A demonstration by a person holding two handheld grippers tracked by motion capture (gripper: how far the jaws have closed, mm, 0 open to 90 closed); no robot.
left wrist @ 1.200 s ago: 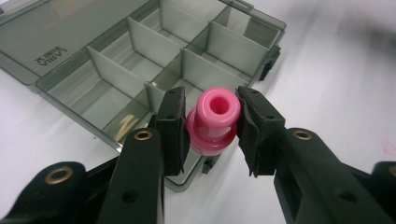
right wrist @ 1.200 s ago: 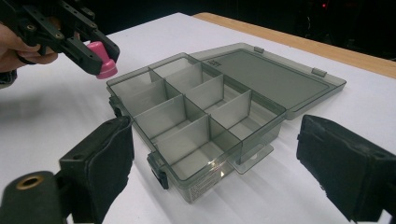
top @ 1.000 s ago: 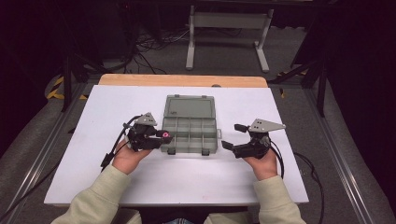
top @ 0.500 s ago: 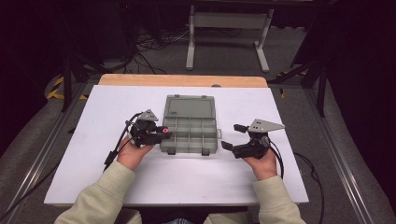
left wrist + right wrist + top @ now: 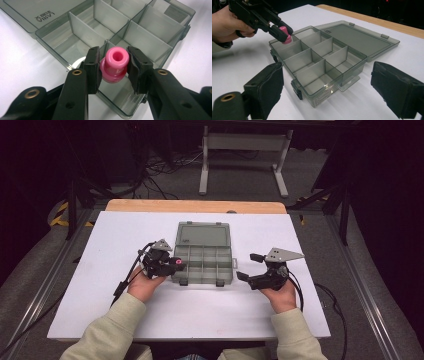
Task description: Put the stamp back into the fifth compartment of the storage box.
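My left gripper (image 5: pixel 113 66) is clamped on a pink bobbin-shaped piece (image 5: pixel 114 64), both pads pressing its sides, its hollow end facing the camera. In the high view this gripper (image 5: pixel 176 263) holds the piece (image 5: pixel 177 262) at the organizer box's (image 5: pixel 204 261) 9 o'clock edge, over the near-left compartment. My right gripper (image 5: pixel 246 266) rests at the box's 3 o'clock, jaws spread wide with nothing between them, just beside the box without touching it.

The box is smoky clear plastic with its lid (image 5: pixel 202 234) laid flat open at 12 o'clock. Its divided compartments look bare. The left gripper view shows the piece's bore and a pale round patch under the box floor. The right gripper view shows the latches on the box's front wall (image 5: pixel 297 91) and my left hand (image 5: pixel 227 23) on the white table (image 5: pixel 300 235).
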